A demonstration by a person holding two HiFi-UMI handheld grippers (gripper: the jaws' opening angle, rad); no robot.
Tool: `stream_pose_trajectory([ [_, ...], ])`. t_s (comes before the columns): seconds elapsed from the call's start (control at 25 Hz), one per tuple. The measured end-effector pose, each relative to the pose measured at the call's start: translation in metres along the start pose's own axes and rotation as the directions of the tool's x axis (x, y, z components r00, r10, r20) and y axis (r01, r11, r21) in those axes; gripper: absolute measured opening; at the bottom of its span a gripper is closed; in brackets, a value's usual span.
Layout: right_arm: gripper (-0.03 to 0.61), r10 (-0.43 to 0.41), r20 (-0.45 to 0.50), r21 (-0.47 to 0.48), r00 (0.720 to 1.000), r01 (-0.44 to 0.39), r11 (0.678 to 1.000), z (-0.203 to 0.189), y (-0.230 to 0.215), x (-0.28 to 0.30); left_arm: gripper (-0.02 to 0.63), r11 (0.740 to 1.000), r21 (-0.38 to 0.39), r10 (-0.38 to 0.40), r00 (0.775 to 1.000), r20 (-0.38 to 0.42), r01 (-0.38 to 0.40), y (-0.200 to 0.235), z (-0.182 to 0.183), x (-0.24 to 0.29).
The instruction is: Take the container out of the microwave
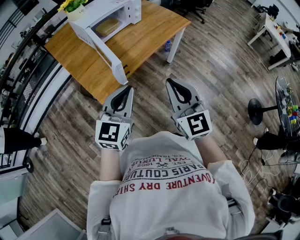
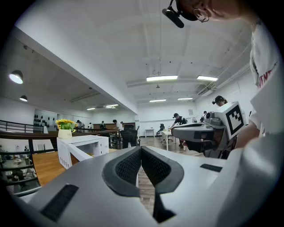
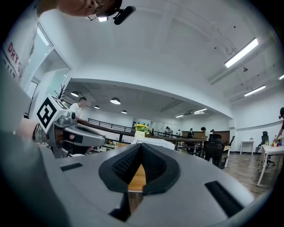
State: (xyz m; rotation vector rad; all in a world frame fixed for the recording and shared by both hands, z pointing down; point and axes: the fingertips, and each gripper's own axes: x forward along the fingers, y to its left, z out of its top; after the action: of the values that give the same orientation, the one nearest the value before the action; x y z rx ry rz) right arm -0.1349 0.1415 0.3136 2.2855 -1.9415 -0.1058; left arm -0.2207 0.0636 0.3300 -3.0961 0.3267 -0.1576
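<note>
A white microwave [image 1: 104,21] stands on the wooden table [image 1: 140,42] at the far left, its door [image 1: 105,51] swung open toward me. Inside sits a tan container [image 1: 107,26]. My left gripper [image 1: 125,88] and right gripper [image 1: 171,82] are held level side by side before my chest, short of the table's near corner, both shut with nothing between their pads. In the left gripper view its pads meet at the left gripper's tip [image 2: 141,148], with the microwave [image 2: 82,146] ahead to the left. In the right gripper view the right gripper [image 3: 141,145] is likewise shut and points at the table.
A pot of yellow flowers [image 1: 72,7] sits on the microwave. A small bottle [image 1: 168,45] stands on the floor by the table leg. A railing [image 1: 23,56] runs along the left; a fan stand [image 1: 257,111] and a white desk [image 1: 276,35] are at right. People stand in the distance.
</note>
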Motion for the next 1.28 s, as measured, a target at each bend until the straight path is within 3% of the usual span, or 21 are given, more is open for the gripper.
stream_pose_trajectory([
  [0.56,0.029,-0.018,-0.03,-0.013,0.999,0.017,1.0,-0.013,-0.005,0.015,0.017,1.0,-0.016,-0.019,1.0,0.016,0.019,0.01,-0.002,0.008],
  [0.64,0.073,-0.021,-0.026,-0.026,0.999,0.021,0.999,-0.013,-0.007,0.02,0.017,1.0,-0.018,-0.022,1.0,0.011,0.022,0.013,-0.004,0.01],
  [0.68,0.169,-0.02,-0.025,-0.034,0.999,0.02,0.999,-0.013,-0.007,0.022,0.017,1.0,-0.019,-0.021,1.0,0.008,0.021,0.014,-0.005,0.012],
  [0.72,0.225,-0.016,-0.026,-0.039,1.0,0.015,0.999,-0.013,-0.008,0.025,0.017,1.0,-0.021,-0.02,1.0,0.006,0.02,0.016,-0.006,0.013],
  [0.96,0.227,0.019,-0.051,-0.03,0.998,-0.021,0.999,-0.016,-0.015,0.039,0.016,0.999,-0.04,-0.003,1.0,-0.002,0.003,0.023,-0.008,0.024],
  [1.28,0.227,0.148,-0.05,-0.029,0.988,-0.149,0.988,-0.036,-0.041,0.072,0.017,0.998,-0.044,0.047,0.999,-0.022,-0.047,0.021,-0.015,0.06],
])
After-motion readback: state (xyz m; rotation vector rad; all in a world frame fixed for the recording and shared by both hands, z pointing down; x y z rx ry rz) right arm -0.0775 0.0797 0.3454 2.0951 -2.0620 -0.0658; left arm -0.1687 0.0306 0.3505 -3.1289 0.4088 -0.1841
